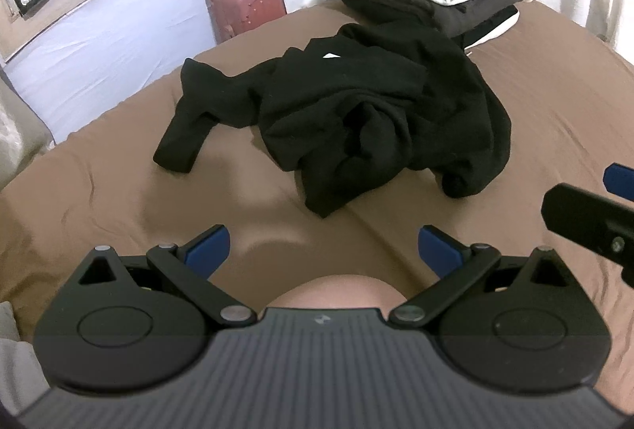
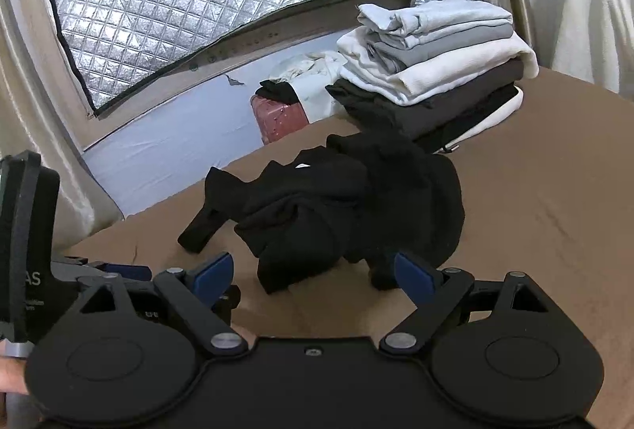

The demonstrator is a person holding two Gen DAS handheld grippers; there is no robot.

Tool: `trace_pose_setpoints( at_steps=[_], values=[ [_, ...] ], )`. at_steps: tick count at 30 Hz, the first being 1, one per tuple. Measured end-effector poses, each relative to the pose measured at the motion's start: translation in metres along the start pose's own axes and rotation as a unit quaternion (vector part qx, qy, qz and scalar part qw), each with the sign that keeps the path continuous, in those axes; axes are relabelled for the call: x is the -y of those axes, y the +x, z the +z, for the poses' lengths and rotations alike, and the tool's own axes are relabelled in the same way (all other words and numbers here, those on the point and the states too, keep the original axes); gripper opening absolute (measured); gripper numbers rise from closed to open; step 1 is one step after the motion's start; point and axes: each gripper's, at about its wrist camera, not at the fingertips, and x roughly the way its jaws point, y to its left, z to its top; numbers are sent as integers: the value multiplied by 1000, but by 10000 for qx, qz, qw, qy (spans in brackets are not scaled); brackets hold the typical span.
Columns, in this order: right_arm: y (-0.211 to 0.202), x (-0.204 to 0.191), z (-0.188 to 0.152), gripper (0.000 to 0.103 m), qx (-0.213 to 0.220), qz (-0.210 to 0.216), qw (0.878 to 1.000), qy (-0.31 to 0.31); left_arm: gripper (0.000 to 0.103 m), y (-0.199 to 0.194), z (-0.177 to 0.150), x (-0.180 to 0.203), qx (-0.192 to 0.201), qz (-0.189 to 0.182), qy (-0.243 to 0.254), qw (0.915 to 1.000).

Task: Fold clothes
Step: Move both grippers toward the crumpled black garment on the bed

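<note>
A crumpled black long-sleeved garment [image 1: 356, 112] lies in a heap near the middle of the bed covered with a brown sheet [image 1: 554, 104], one sleeve trailing toward the bed's left edge. Behind it, at the far right corner of the bed, stands a stack of folded white, grey and dark clothes [image 2: 436, 72]. Beyond the far edge of the bed a pink hard-shell suitcase [image 1: 245, 8] carries more loose clothing.

The left gripper [image 1: 323, 248] hovers over the near part of the bed, just short of the heap, tilted down toward it; its jaws stand wide with nothing between them. The right gripper [image 2: 313, 272] is close beside it, its jaws equally wide and empty, with the near hem of the garment just beyond its blue pads [image 2: 412, 276].

The step in hand looks like the start of a new item: the black garment is not yet picked up or spread. The next move probably calls for finding two matching points, such as shoulders or hem corners, in a dark tangle where edges are hard to read, then lifting and laying it flat.
</note>
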Motion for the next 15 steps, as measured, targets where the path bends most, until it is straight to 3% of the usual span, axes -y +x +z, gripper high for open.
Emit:
trace_pose_setpoints(
  at_steps=[15],
  values=[
    [1,-5,-5,91,-100,-100,9999,-85,103,-4,-2,9,-16,-108,193,9998]
  ],
)
